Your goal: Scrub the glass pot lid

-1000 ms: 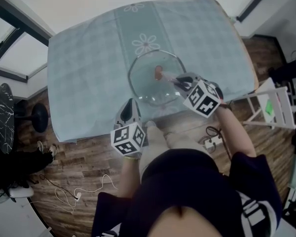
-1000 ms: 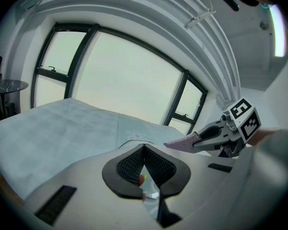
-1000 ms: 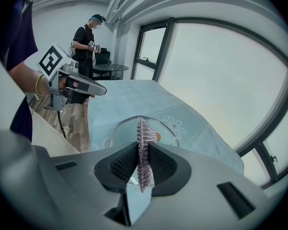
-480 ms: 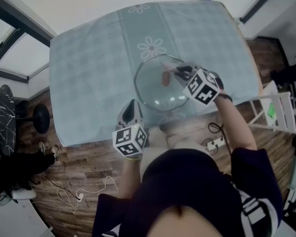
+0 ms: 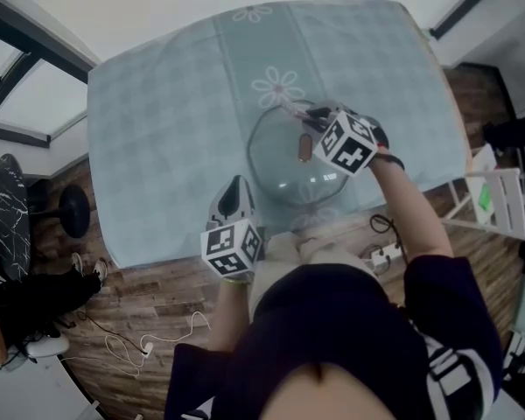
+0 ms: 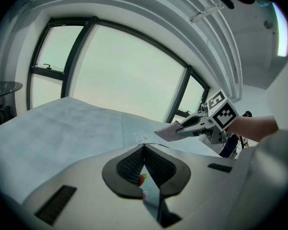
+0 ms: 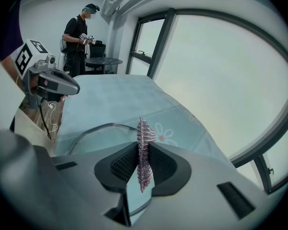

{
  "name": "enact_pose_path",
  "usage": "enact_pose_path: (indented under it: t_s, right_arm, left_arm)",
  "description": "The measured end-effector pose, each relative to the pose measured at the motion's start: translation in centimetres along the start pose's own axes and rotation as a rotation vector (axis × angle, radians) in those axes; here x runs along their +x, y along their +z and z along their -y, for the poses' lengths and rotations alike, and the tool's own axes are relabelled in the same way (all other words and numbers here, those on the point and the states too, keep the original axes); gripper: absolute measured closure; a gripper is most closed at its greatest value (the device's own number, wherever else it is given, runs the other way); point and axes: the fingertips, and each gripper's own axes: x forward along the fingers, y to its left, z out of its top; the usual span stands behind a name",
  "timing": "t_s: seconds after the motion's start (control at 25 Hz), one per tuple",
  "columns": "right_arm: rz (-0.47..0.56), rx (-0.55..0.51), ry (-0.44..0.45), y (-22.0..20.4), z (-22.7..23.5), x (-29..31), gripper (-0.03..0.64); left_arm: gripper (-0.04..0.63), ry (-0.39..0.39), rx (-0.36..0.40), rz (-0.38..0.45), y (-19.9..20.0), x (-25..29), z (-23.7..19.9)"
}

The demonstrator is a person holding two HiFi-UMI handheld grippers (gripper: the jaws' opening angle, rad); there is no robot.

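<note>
**Inspector:** As matters stand, where is the glass pot lid (image 5: 280, 175)?

**Assistant:** It lies on the checked tablecloth (image 5: 157, 103), toward the table's near edge. It is just beside a printed daisy (image 5: 277, 86), with its brownish knob (image 5: 303, 147) facing up.

**Inspector:** And the right gripper (image 7: 143, 163)?

**Assistant:** Its jaws are clamped on a mesh scrubber (image 7: 145, 133), which stands out beyond the tips. It hangs over the lid's far-right part. Contact with the glass cannot be determined.

**Inspector:** And the left gripper (image 6: 144, 163)?

**Assistant:** Its jaws are fully together, pad against pad. Its tip sits just beside the lid's near-left rim. Whether it touches the rim cannot be determined.

**Inspector:** Anything else?

**Assistant:** A second person (image 7: 81, 37) stands well behind the table.
</note>
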Motion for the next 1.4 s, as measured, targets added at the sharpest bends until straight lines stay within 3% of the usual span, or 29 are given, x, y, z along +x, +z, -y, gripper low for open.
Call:
enact_pose_path:
  t_s: [0.56,1.4]
  right_arm:
    - [-0.095,0.030,-0.020,0.7,1.1,5.3,0.551]
    - [-0.184,0.042,0.108,1.4,-2.5,9.4,0.551]
  left_arm:
    - [0.597,-0.025,-0.016,-0.019,0.8,2.1,-2.4]
    - [0.597,-0.004,-0.042,-0.016,0.5,1.7,-4.9]
